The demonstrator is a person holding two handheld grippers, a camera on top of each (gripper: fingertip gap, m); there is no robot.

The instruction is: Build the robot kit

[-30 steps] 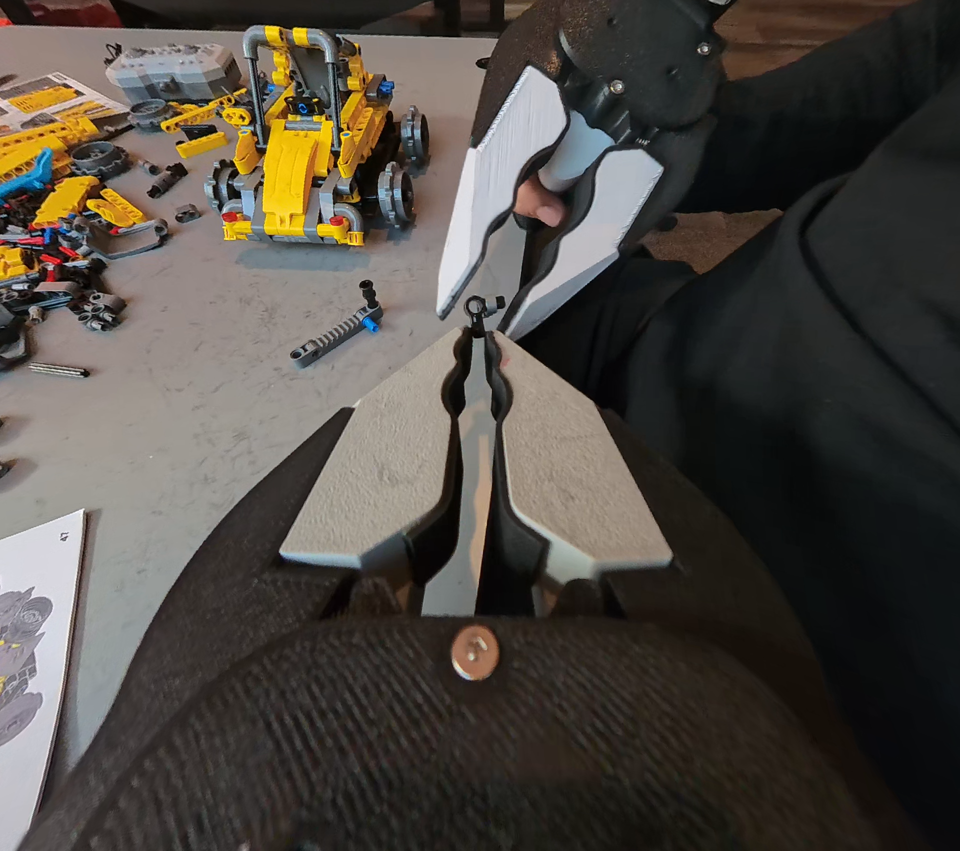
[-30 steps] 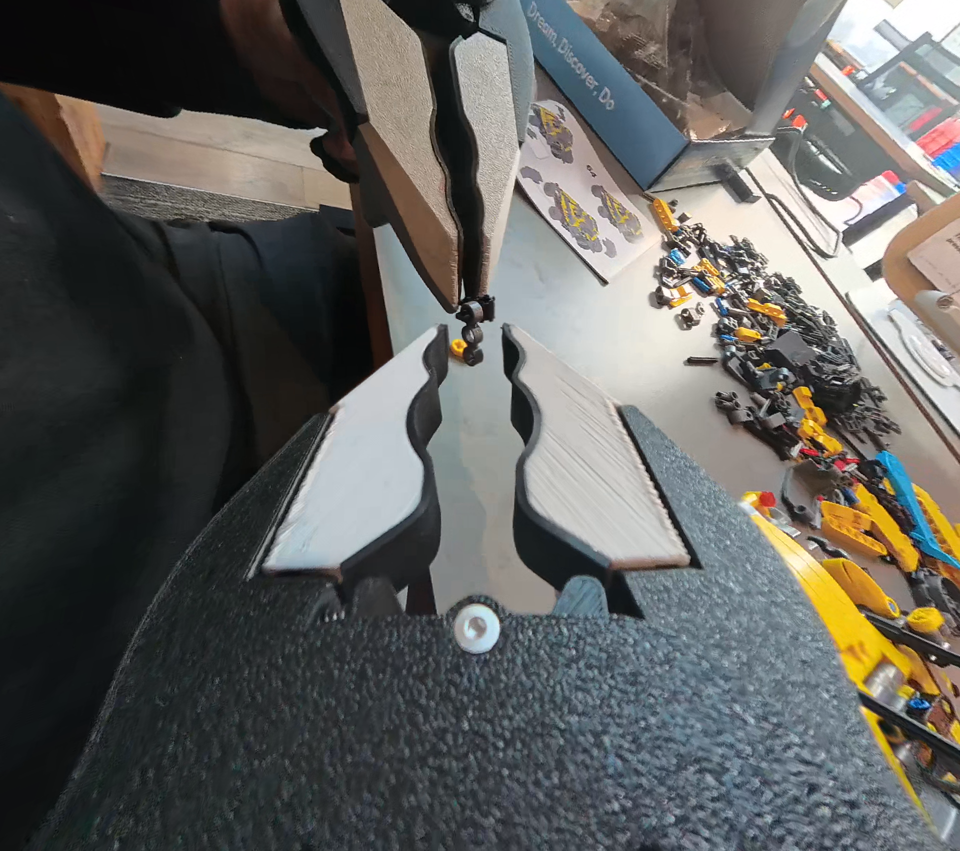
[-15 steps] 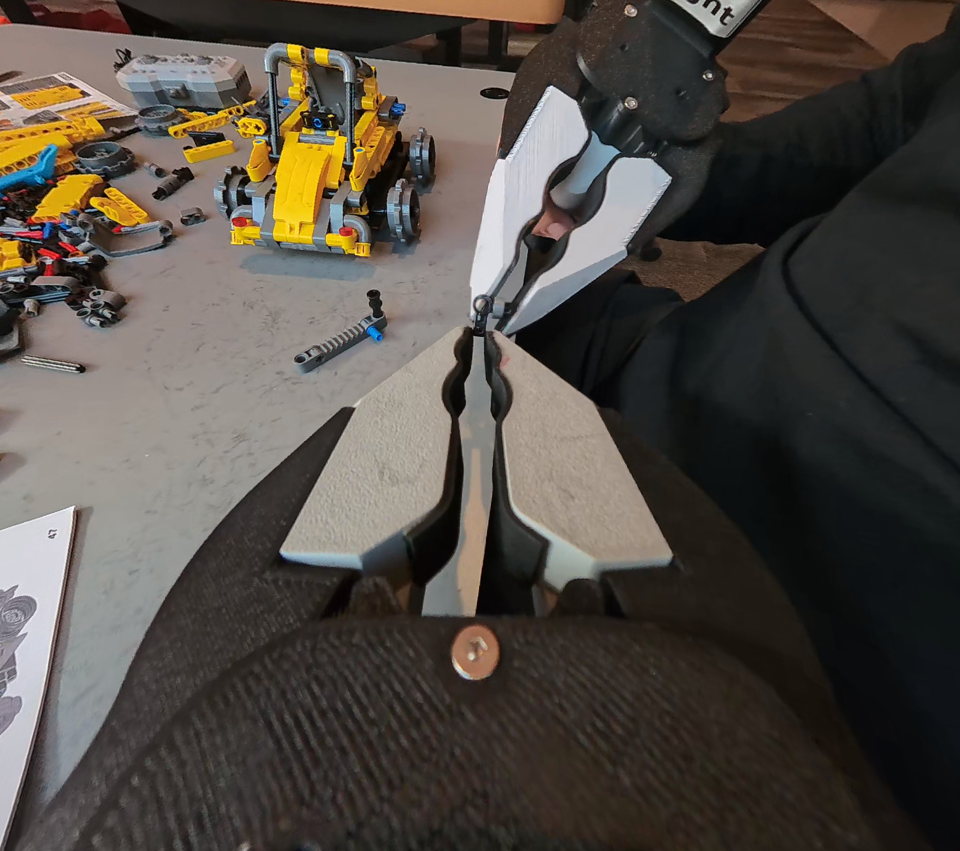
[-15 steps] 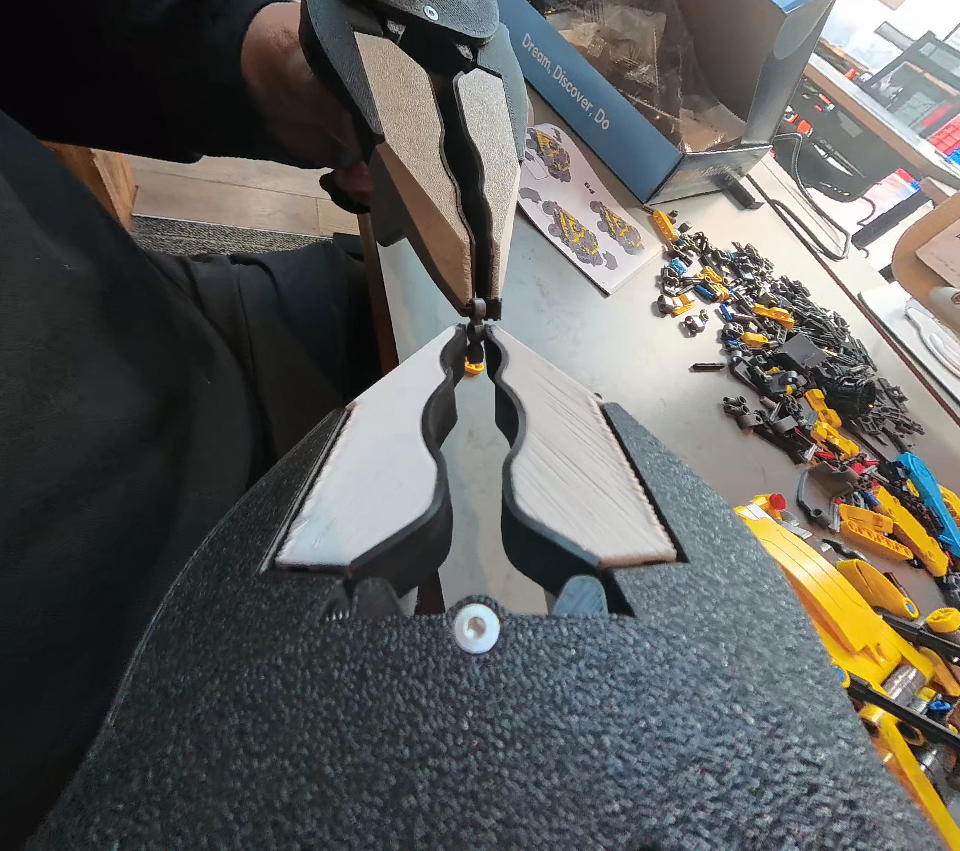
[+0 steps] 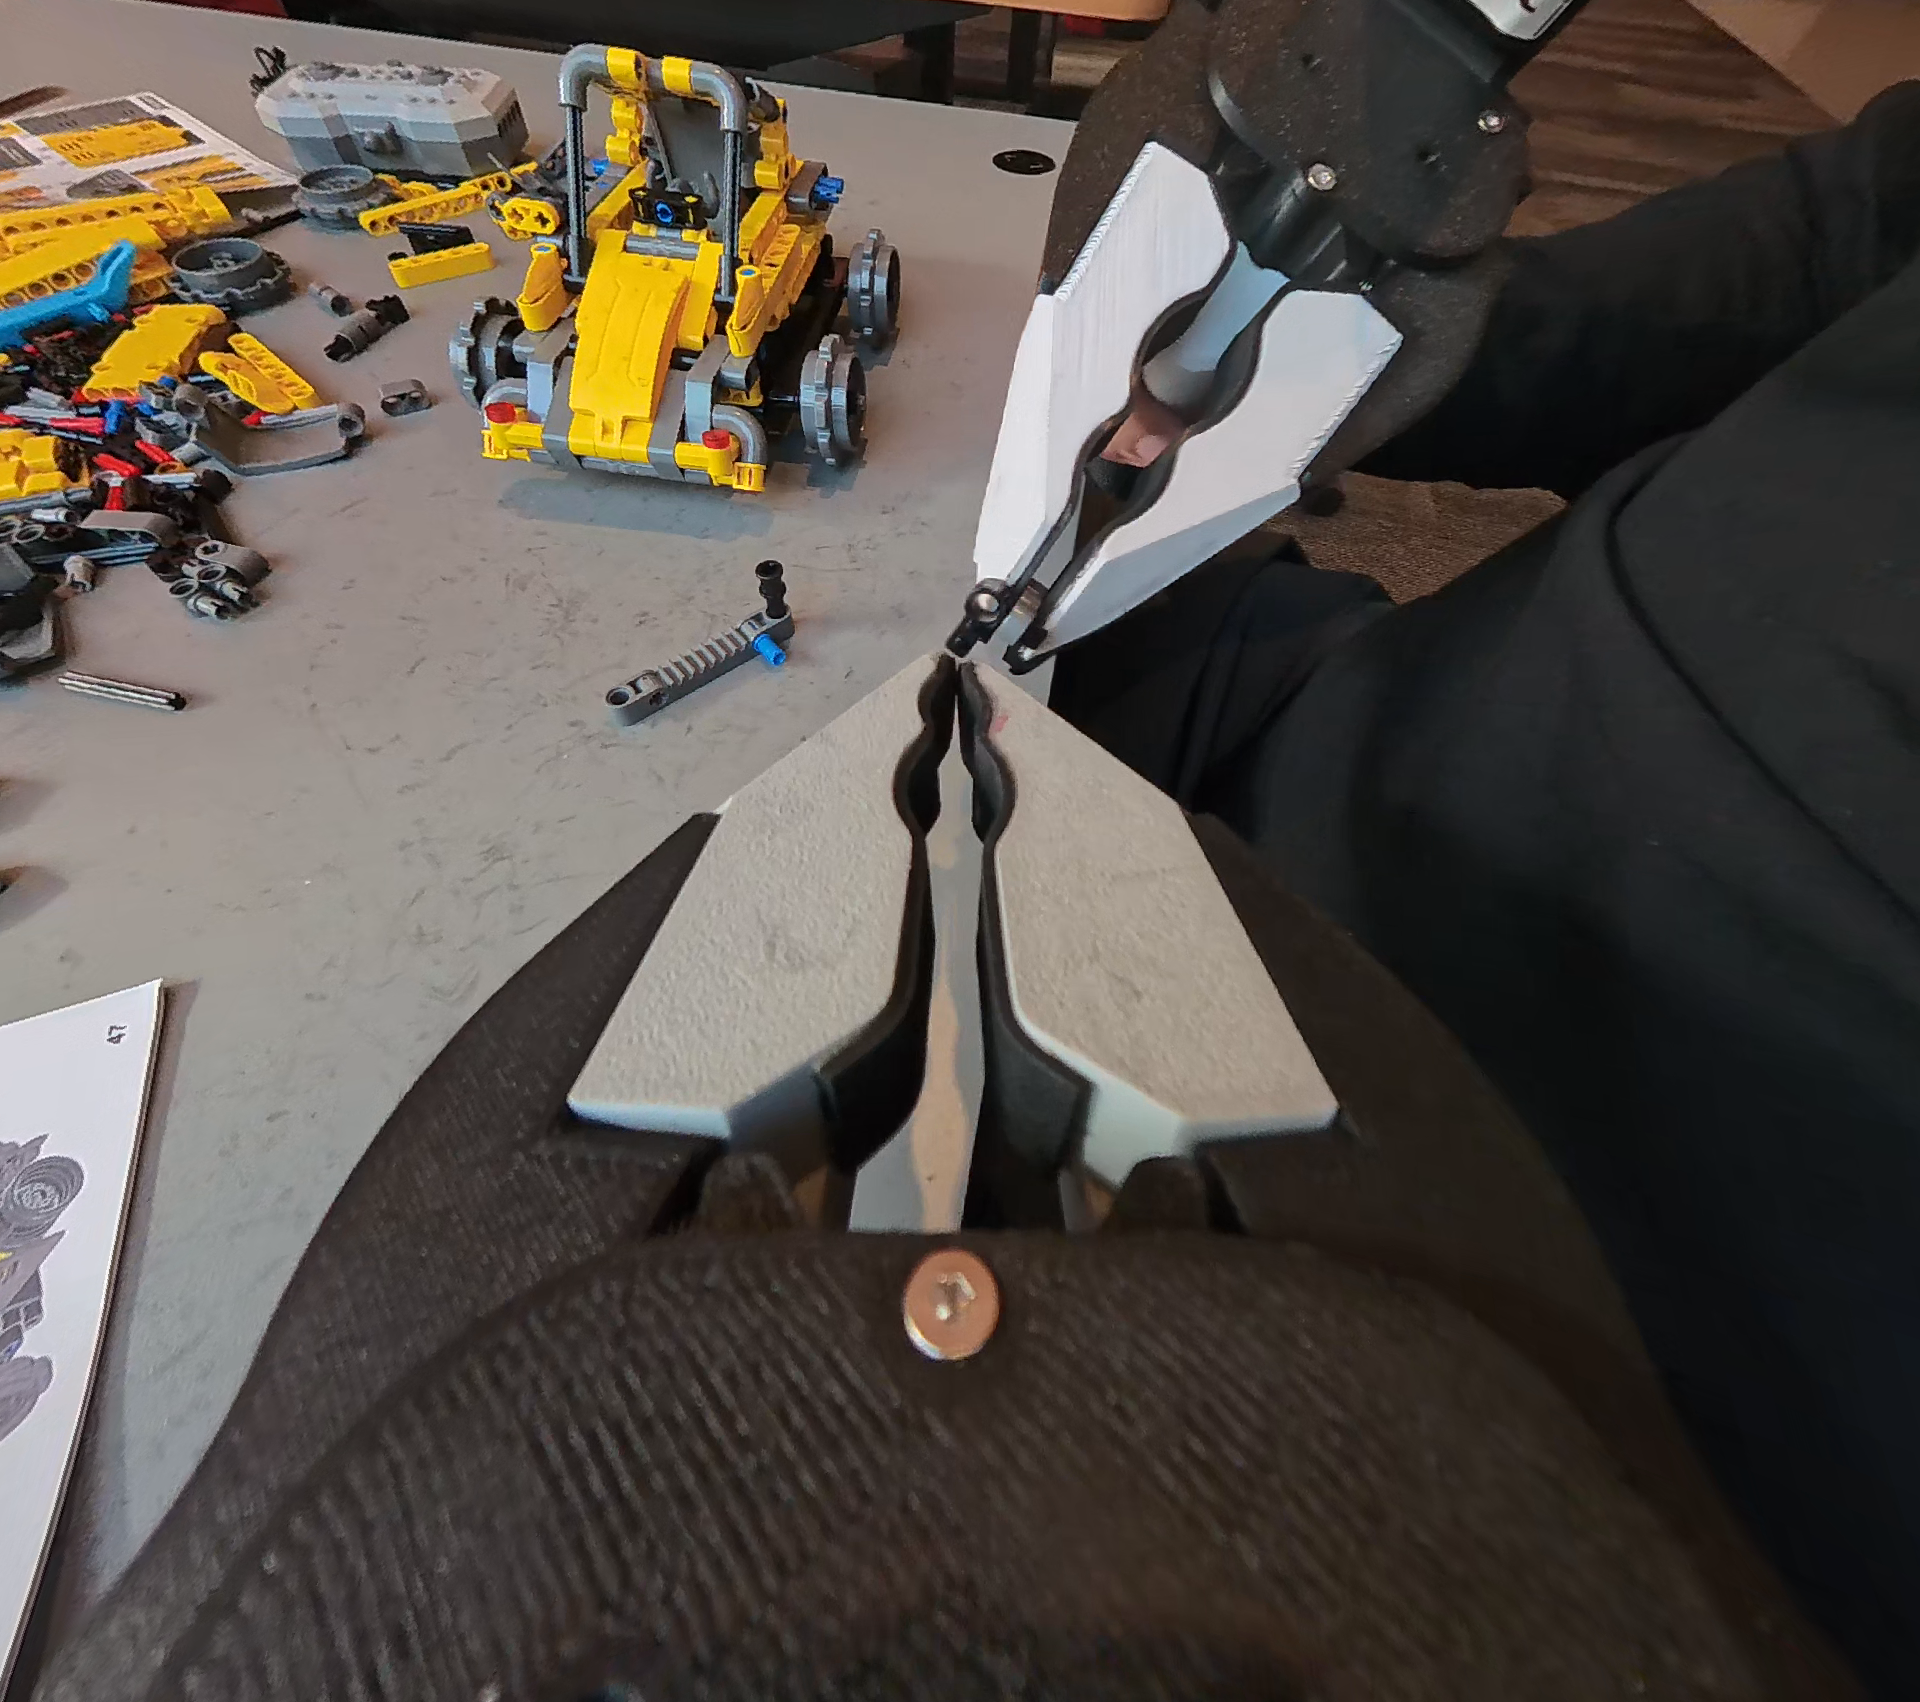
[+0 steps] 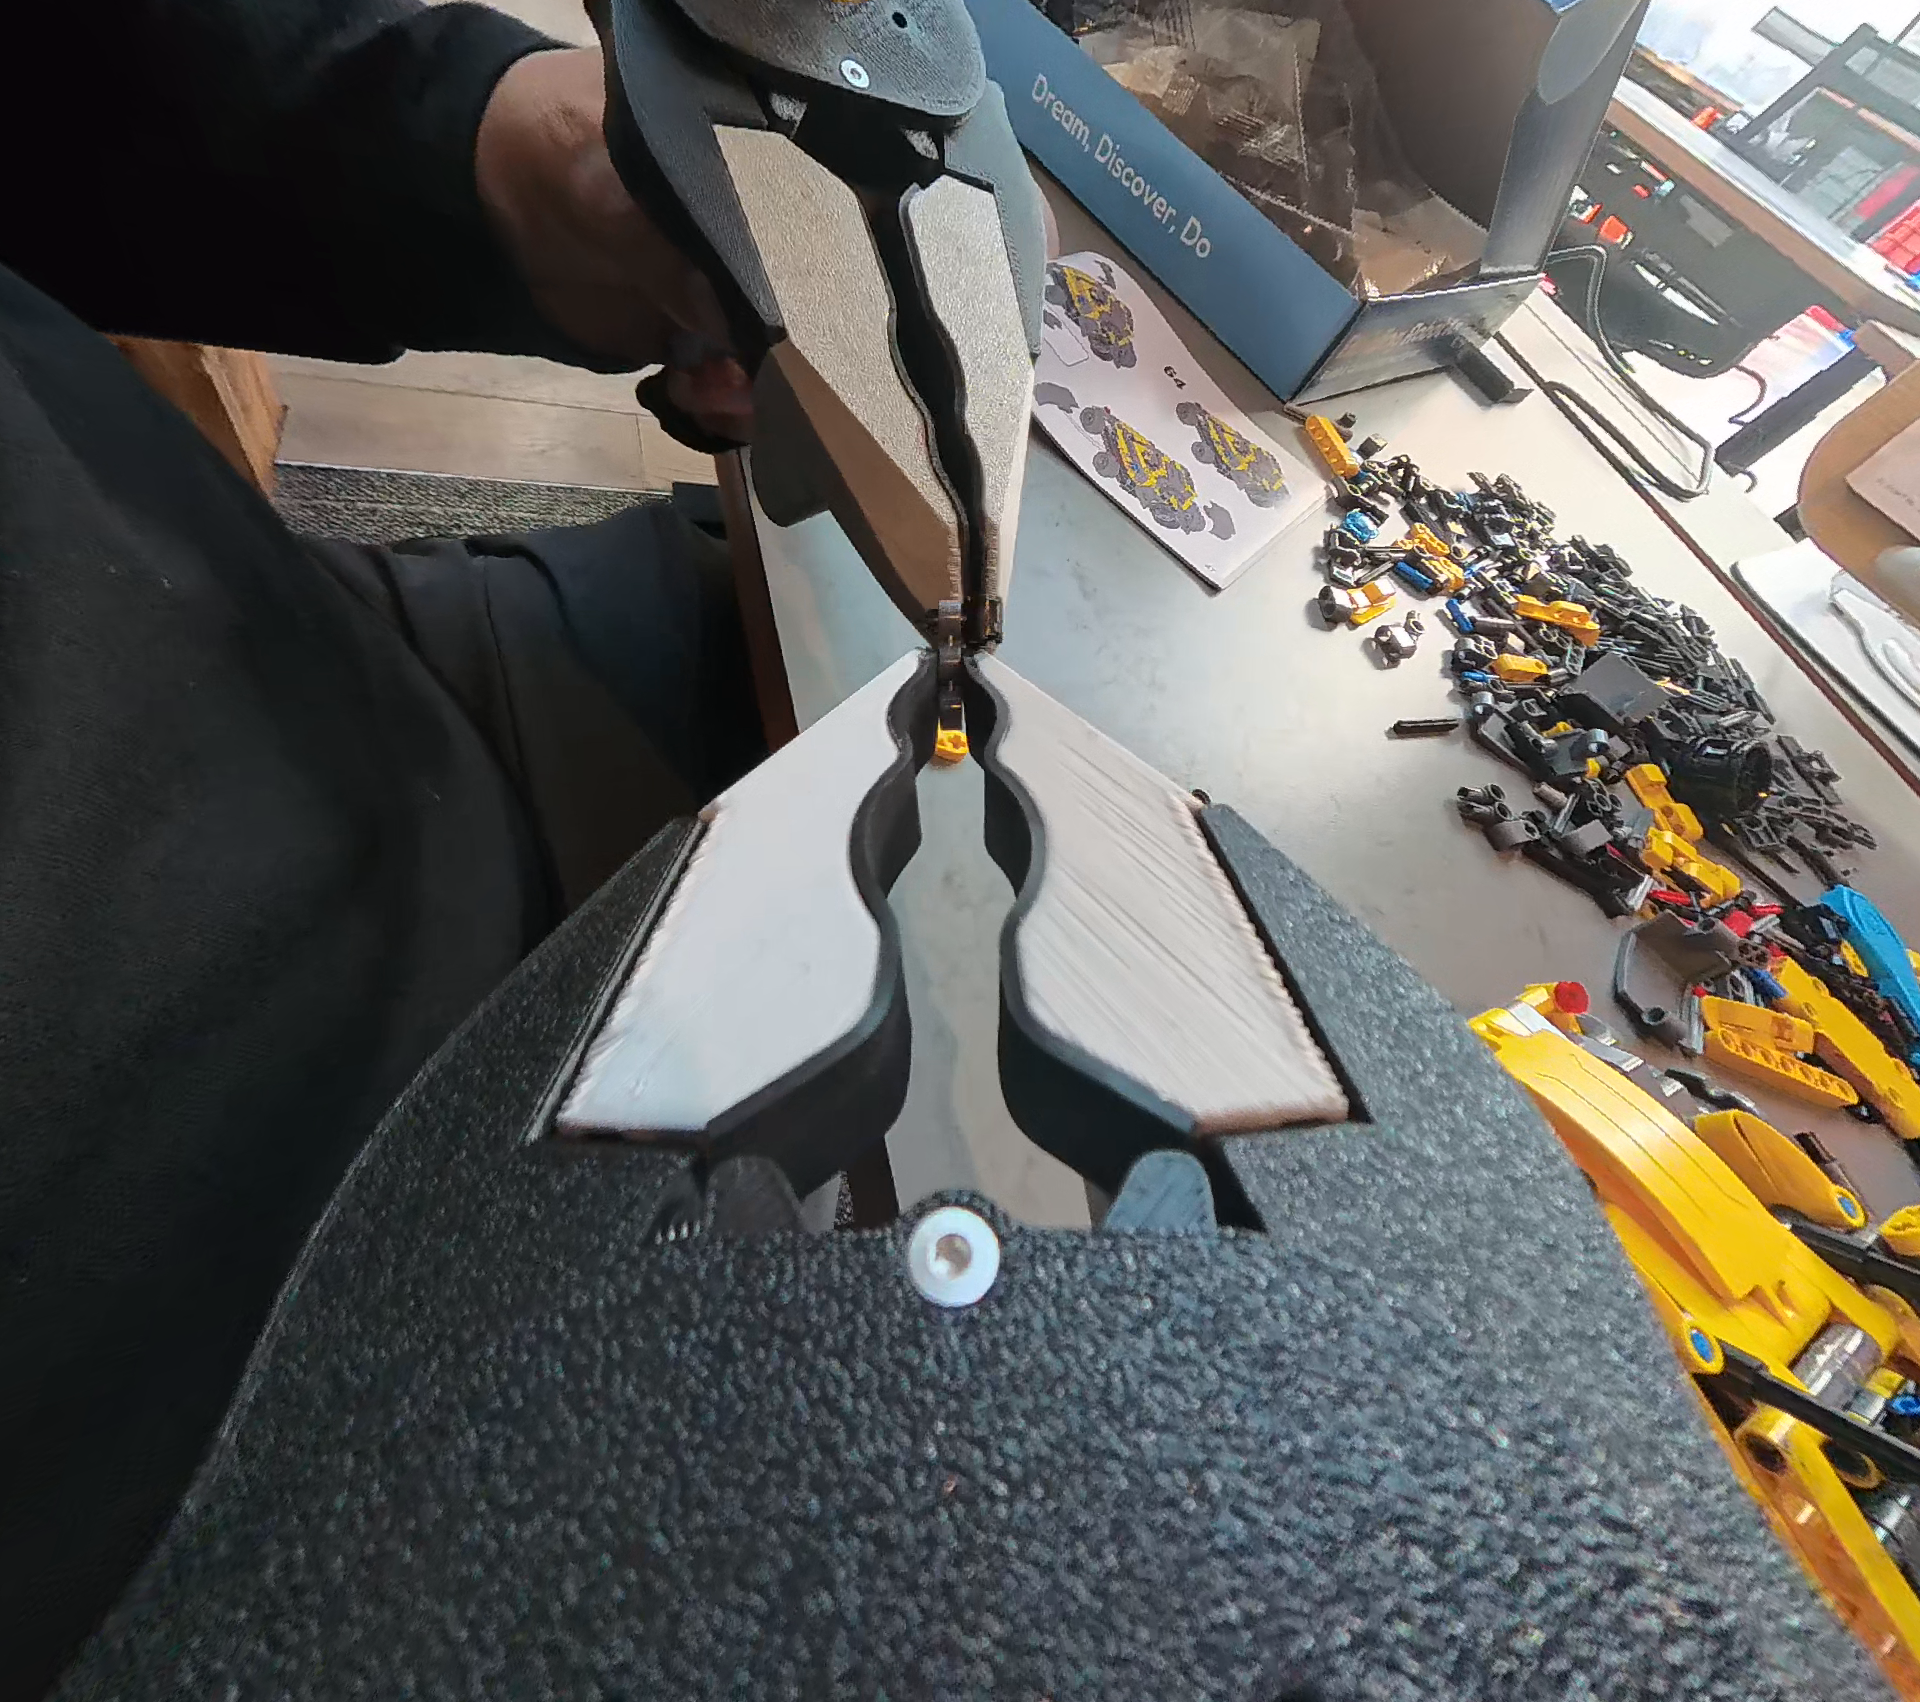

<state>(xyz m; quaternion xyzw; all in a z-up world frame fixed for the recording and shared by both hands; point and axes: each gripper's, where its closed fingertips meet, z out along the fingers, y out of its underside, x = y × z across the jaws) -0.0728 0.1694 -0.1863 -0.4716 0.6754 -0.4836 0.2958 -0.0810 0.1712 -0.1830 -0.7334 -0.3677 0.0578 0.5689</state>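
My right gripper (image 6: 948, 665) is shut on a small black connector (image 6: 948, 696) with a yellow end (image 6: 948, 743) that lies between its pads. My left gripper (image 5: 951, 665) is shut. It meets the right gripper tip to tip off the table's edge. In the left wrist view the connector (image 5: 985, 610) sits tilted at the right gripper's (image 5: 1006, 626) fingertips, and its lower end touches my left tips. In the right wrist view the left gripper (image 6: 969, 608) points down, with the connector's cross part at its tips.
A yellow and grey brick vehicle (image 5: 665, 322) stands on the grey table (image 5: 416, 821), with a grey toothed beam (image 5: 707, 660) in front of it. A pile of loose parts (image 6: 1610, 717), a booklet (image 6: 1164, 447) and a blue box (image 6: 1299, 94) lie farther off. A person's dark clothing is beside the grippers. My left and right fingertips are right by each other.
The right gripper's jaws closed from wide apart onto the connector, which the left tips held upright a second ago. The connector now sits tilted at the right fingertips.
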